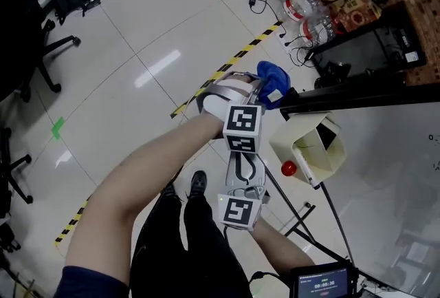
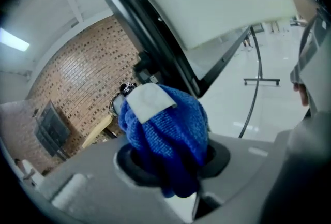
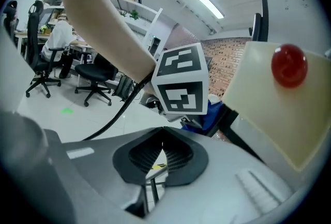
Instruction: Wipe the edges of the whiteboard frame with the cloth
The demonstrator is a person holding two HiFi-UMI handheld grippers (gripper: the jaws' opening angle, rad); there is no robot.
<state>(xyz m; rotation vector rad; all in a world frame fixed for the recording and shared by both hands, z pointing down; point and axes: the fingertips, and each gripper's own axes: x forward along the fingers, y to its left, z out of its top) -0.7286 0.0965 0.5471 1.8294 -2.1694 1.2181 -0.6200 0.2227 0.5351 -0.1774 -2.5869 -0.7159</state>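
Observation:
A bunched blue cloth [image 2: 165, 135] with a white tag sits clamped in my left gripper [image 2: 170, 158]. In the head view the cloth [image 1: 273, 82] touches the left end of the whiteboard's black frame [image 1: 357, 98]. That frame [image 2: 150, 36] runs as a dark bar just above the cloth in the left gripper view. My right gripper [image 3: 161, 151] is shut, its ribbed pads meeting with nothing between them. It hangs below the left one, marker cube [image 1: 240, 212] toward me. The white board surface [image 1: 392, 173] spreads to the right.
A cream box [image 1: 313, 149] with a red knob [image 1: 289, 168] hangs on the board's left edge. The stand's black legs [image 1: 302, 217] cross below. Yellow-black tape [image 1: 227, 69] lines the floor. Office chairs [image 1: 41, 49] stand left; bottles, cables and monitors [image 1: 357, 49] lie beyond the board.

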